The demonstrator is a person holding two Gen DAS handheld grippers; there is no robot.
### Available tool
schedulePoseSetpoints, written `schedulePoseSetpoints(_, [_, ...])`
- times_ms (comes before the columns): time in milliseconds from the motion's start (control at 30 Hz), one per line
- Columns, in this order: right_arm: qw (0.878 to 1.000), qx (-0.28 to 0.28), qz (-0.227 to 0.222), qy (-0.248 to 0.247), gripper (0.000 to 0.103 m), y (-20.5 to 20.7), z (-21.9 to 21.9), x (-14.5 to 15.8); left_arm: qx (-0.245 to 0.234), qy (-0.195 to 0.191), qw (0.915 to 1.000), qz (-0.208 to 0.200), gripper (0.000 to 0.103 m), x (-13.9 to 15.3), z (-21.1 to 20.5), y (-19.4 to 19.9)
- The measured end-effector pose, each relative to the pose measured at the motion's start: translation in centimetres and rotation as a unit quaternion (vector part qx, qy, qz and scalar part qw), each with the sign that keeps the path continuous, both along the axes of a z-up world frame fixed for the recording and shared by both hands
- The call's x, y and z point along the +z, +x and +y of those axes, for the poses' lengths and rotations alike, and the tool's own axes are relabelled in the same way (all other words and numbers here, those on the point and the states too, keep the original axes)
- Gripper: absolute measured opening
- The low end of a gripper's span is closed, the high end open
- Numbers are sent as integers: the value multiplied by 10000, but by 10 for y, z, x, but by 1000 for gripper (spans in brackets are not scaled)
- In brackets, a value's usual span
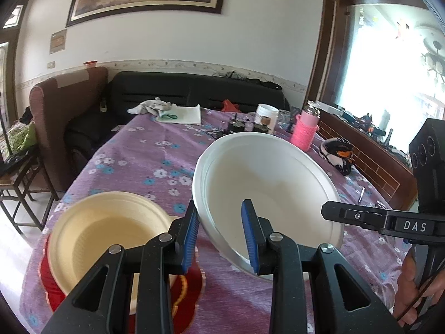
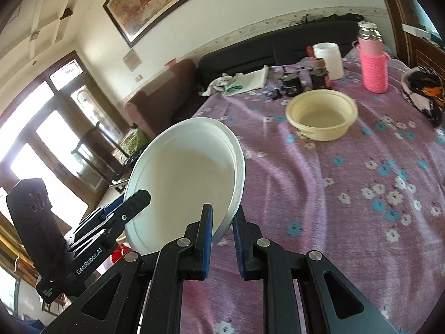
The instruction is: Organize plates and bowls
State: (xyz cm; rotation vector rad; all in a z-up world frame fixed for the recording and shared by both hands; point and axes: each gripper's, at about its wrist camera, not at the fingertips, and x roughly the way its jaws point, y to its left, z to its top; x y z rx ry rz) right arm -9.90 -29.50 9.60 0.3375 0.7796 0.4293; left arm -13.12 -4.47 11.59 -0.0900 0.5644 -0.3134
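Foam — a smooth, round white plate, tilted above the floral tablecloth — is sitting between both grippers: left gripper and right gripper are each pinching its rim.

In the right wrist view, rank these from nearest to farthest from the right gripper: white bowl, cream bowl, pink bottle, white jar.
1. white bowl, its rim between the right gripper fingers, left.
2. cream bowl, mid-table, right of centre.
3. pink bottle and white jar, far end; too close to call.
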Motion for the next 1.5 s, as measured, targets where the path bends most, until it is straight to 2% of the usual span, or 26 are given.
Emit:
schedulePoseSetpoints(233, [9995,296,68,80,16,11,28,7,241,-100,9996,-54,29,10,32,-2])
schedulePoseSetpoints(500, [9965,714,353,242,16,29,68,6,513,-157,9985,52,30,15,77,-5])
schedulePoseSetpoints(900, [9894,1173,782,349,16,48,121,-3,988,-330,9940,322,31,-1,124,-4])
schedulePoseSetpoints(1500, [9852,1233,1164,230,16,55,141,-33,1112,-401,9911,619,33,-24,141,-3])
